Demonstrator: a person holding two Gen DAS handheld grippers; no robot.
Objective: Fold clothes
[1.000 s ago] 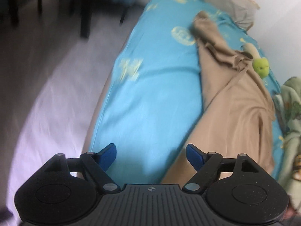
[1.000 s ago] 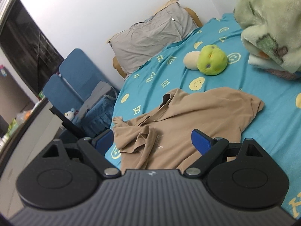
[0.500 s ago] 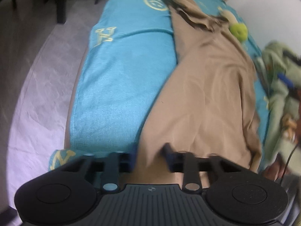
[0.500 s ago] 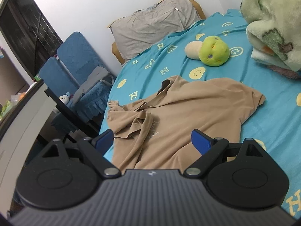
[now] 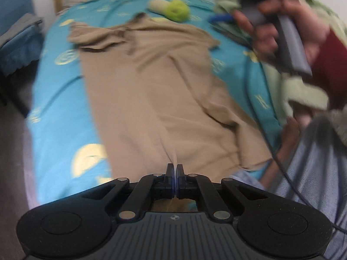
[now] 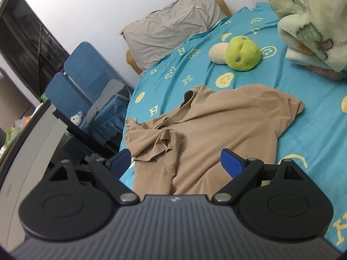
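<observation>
Two grippers are in your hands, and they stand differently. Your left gripper (image 5: 174,169) has its black fingers pressed together on the near hem of the tan short-sleeved T-shirt (image 5: 156,91), with a thin pinch of fabric rising between the pads. The shirt lies lengthwise on the turquoise bedsheet printed with yellow smiley faces and letters (image 5: 63,108), its collar toward the far end and its left sleeve bunched up. Your right gripper (image 6: 175,162) hovers above the same tan shirt (image 6: 216,125), its blue-padded fingers (image 6: 229,162) spread wide apart and holding nothing; the crumpled sleeve sits just ahead of its left finger. Beyond the collar, a round lime-green plush toy (image 6: 243,54) touches a cream oval cushion (image 6: 218,53). Farther off, a grey pillow (image 6: 171,28) leans against the white wall. From the left wrist view, your right hand (image 5: 282,28) is blurred, gripping a grey handle.
</observation>
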